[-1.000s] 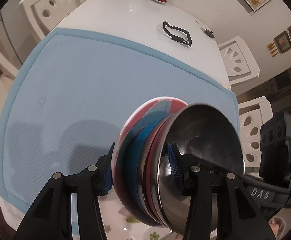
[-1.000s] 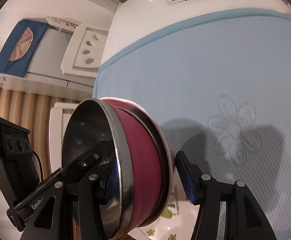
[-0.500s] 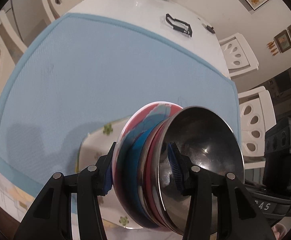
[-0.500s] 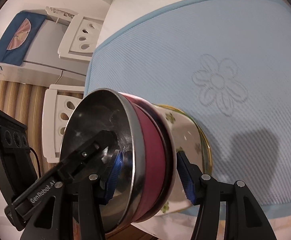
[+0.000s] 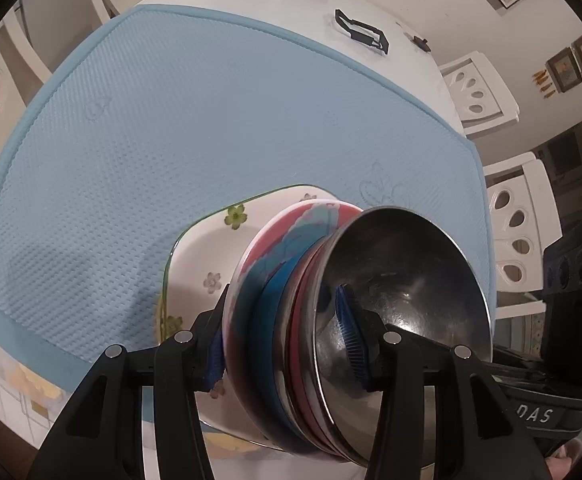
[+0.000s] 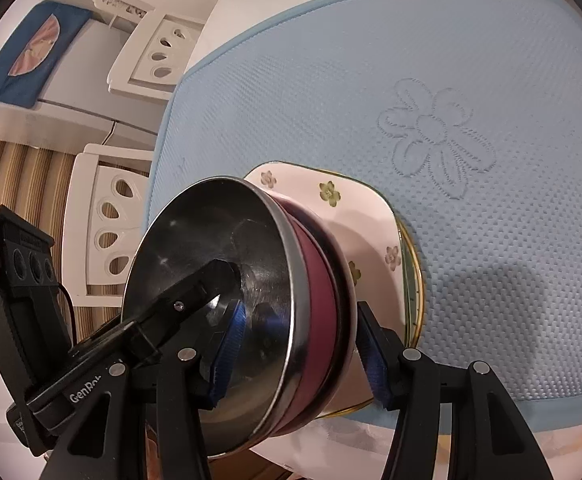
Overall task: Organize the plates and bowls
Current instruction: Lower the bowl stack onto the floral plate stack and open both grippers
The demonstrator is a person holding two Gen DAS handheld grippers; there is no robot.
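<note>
While nested: we carry the bowl stack (image 5: 291, 320) above the floral plate (image 5: 207, 256).
Grip: our left gripper (image 5: 283, 344) and right gripper (image 6: 299, 360) both clench the stack.
Left: setting it down on the blue mat (image 5: 171, 120).

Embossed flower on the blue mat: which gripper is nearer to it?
Right, probably. The embossed flower lies just ahead and right of the right gripper; from the left gripper it sits beyond the held bowl stack.
</note>
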